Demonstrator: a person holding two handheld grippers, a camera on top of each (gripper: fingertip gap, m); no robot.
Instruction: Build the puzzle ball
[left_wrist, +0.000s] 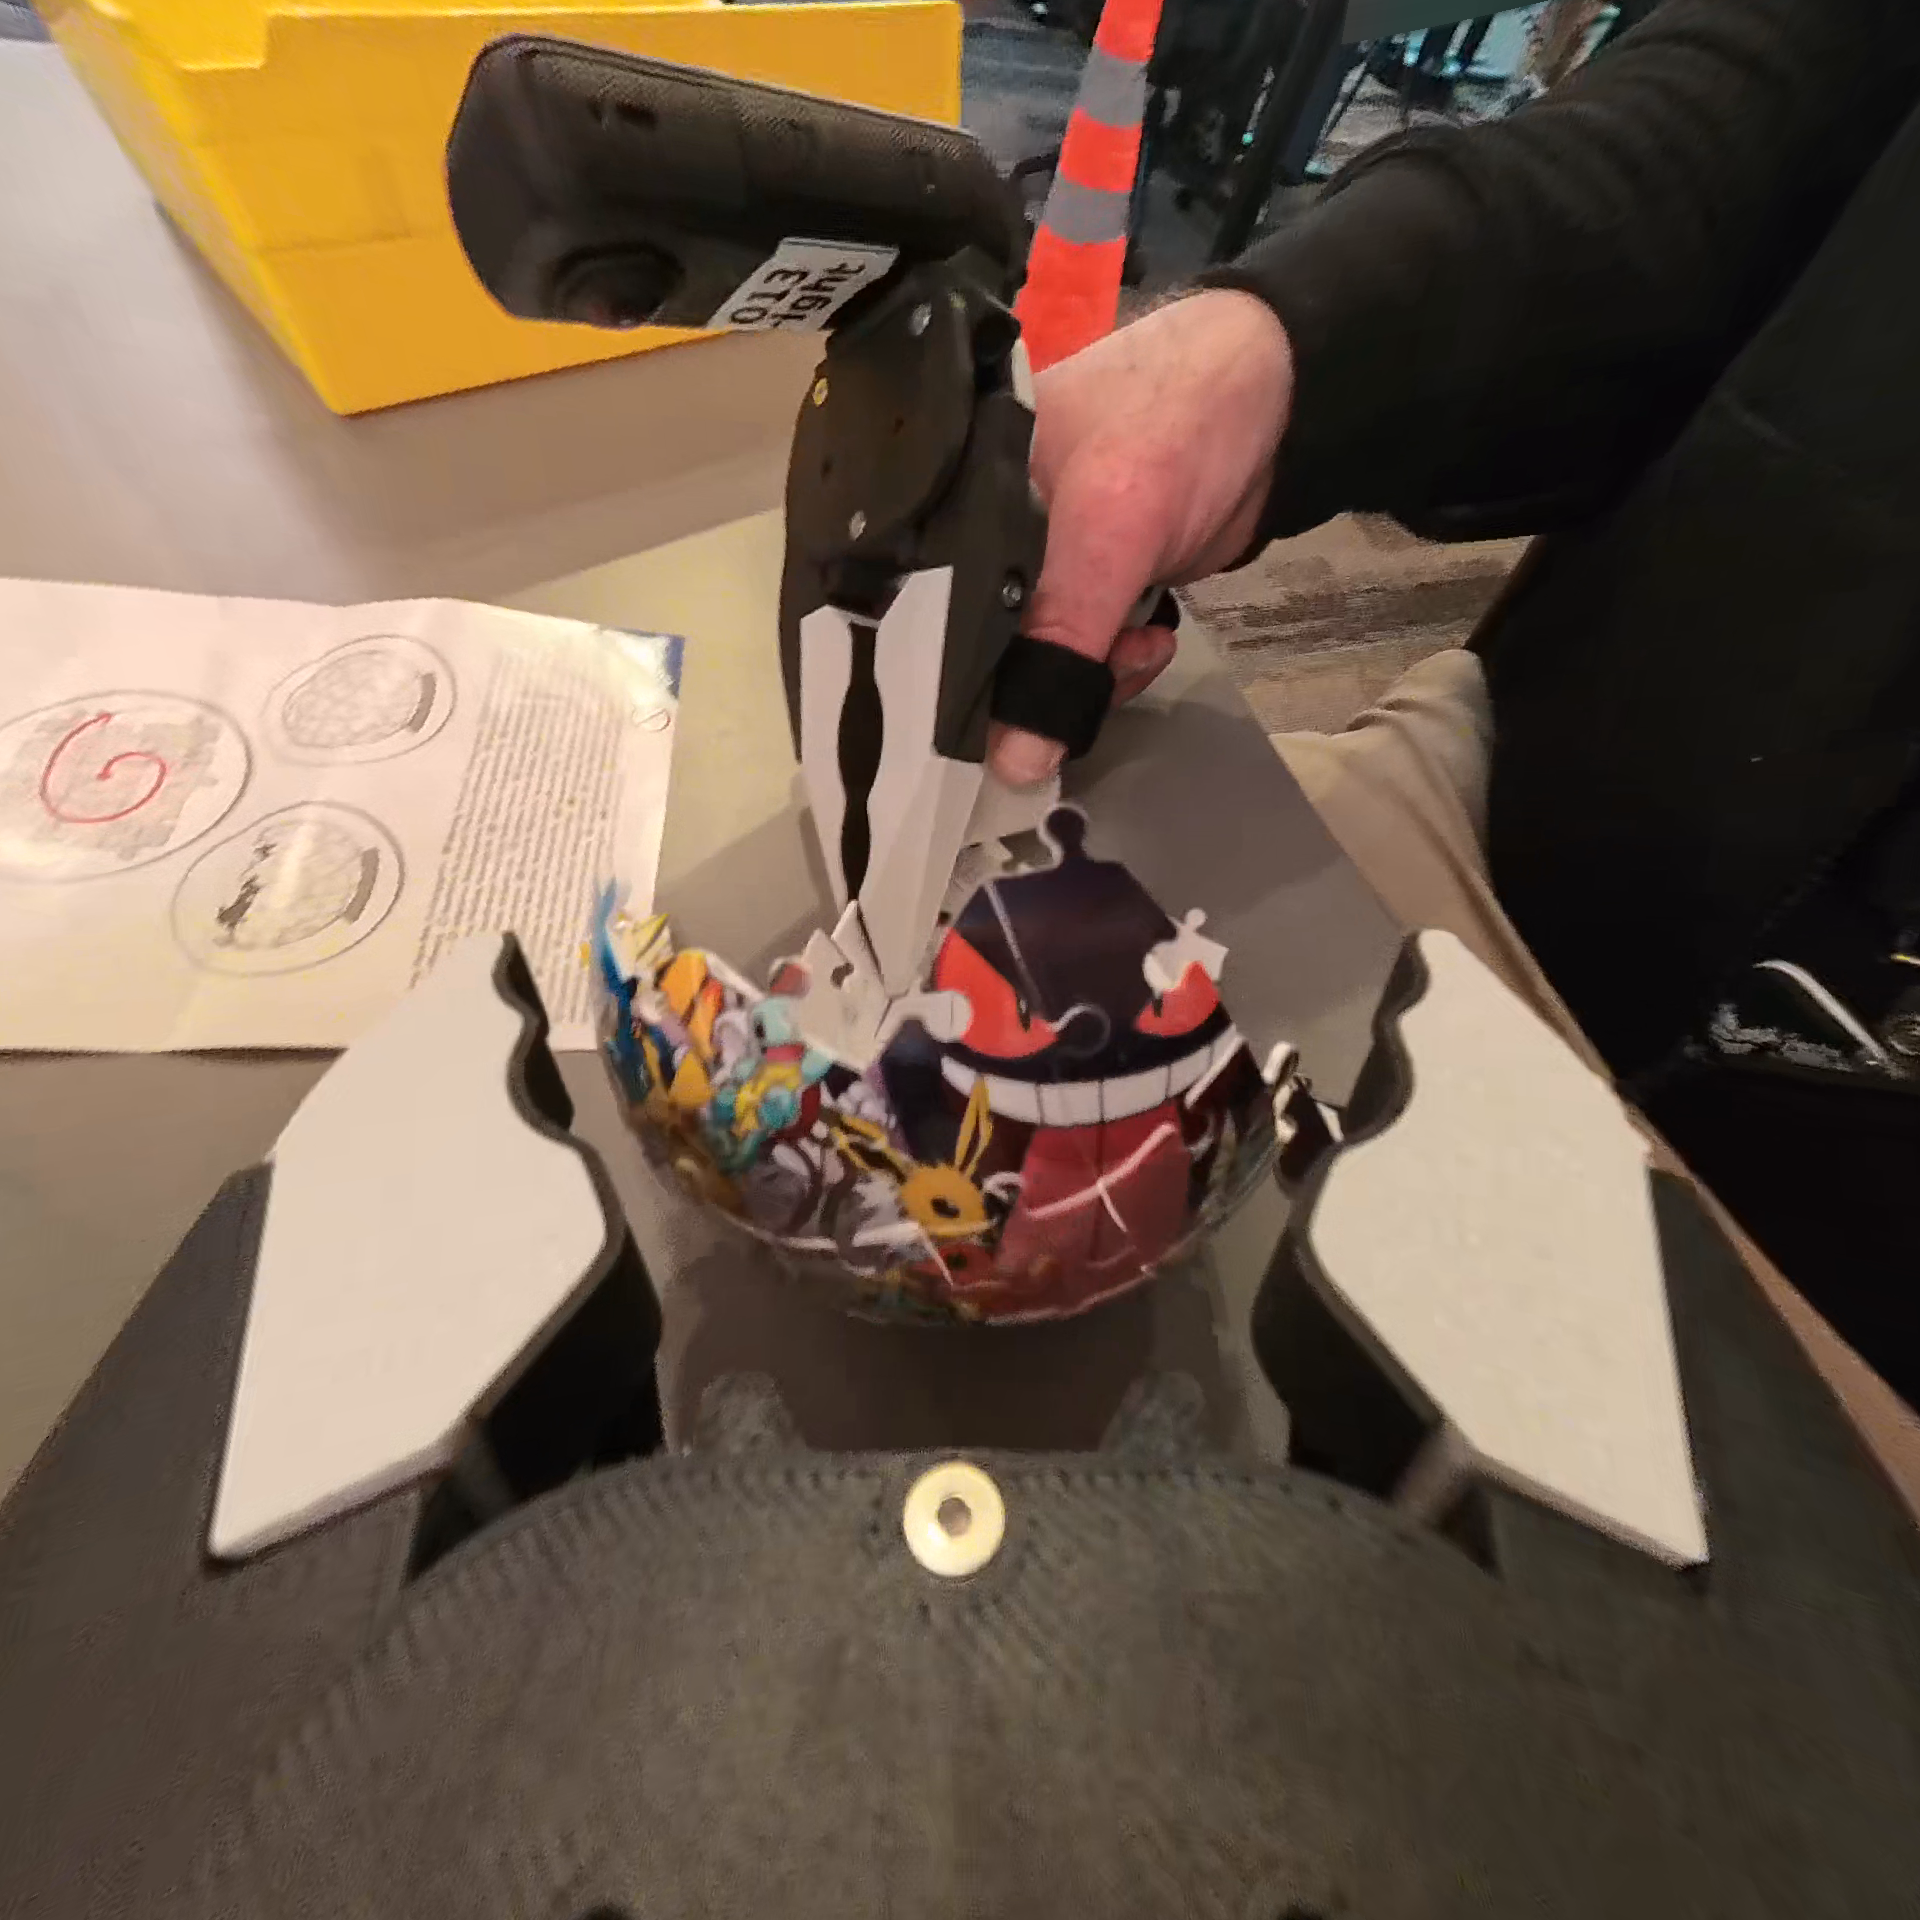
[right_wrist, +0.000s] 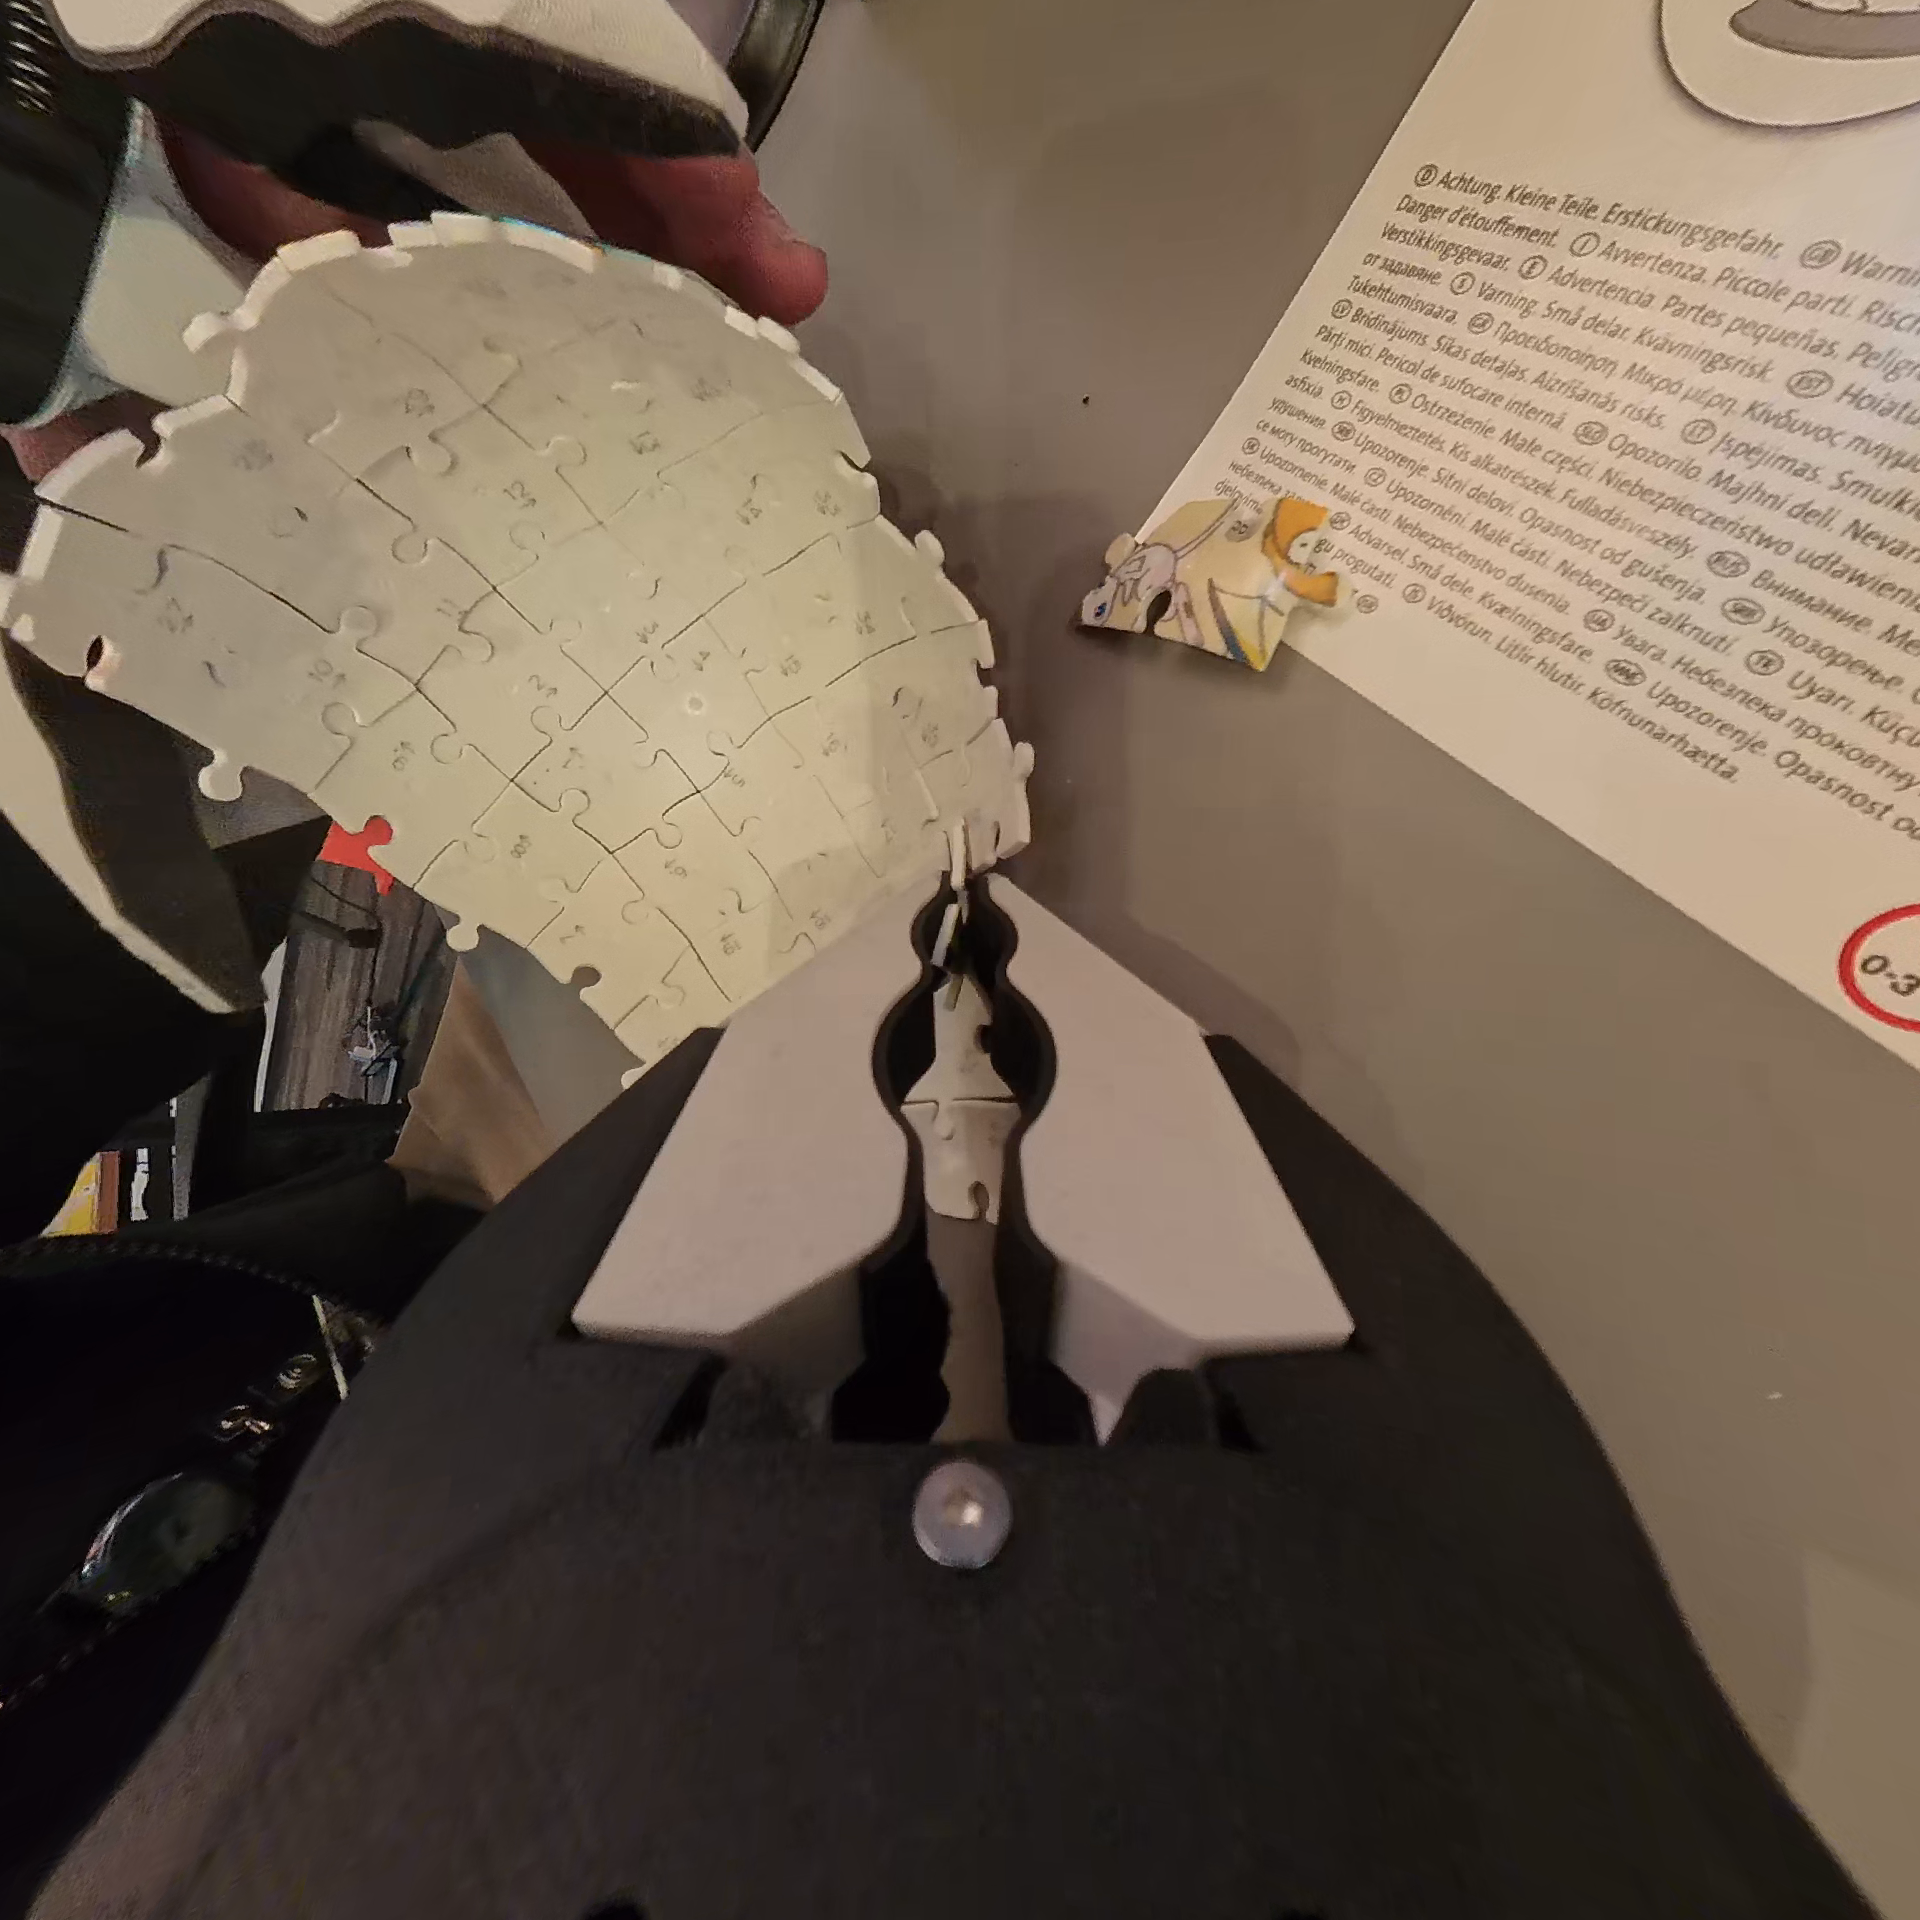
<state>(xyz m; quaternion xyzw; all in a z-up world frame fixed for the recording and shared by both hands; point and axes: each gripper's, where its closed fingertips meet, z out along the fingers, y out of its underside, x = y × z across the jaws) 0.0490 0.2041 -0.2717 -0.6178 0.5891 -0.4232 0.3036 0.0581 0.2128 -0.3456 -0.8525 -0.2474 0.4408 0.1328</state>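
Progress stands at roughly half: the curved shell of interlocked plastic puzzle pieces, printed with cartoon creatures outside and plain white with numbers inside (left_wrist: 966, 1132), forms an open bowl, its upper rim ragged with free tabs. It sits above the grey tabletop (left_wrist: 208, 488), between the wide-spread fingers of my left gripper (left_wrist: 956, 1226); those pads stand apart from it on both sides and hold nothing. My right gripper (right_wrist: 961, 914) is closed on a small white puzzle piece (right_wrist: 961, 1153), pinched edge-on between the jaws, its tip touching the shell's rim. I judge this to be the seating of one more piece, not yet locked. One loose pale-yellow printed piece (right_wrist: 1216, 582) lies on the edge of the white paper instruction sheet (right_wrist: 1662, 520), near the shell. The upper half of the ball is wholly unbuilt. A yellow plastic box (left_wrist: 416, 187) stands well apart at the table's far side; its contents cannot be seen.
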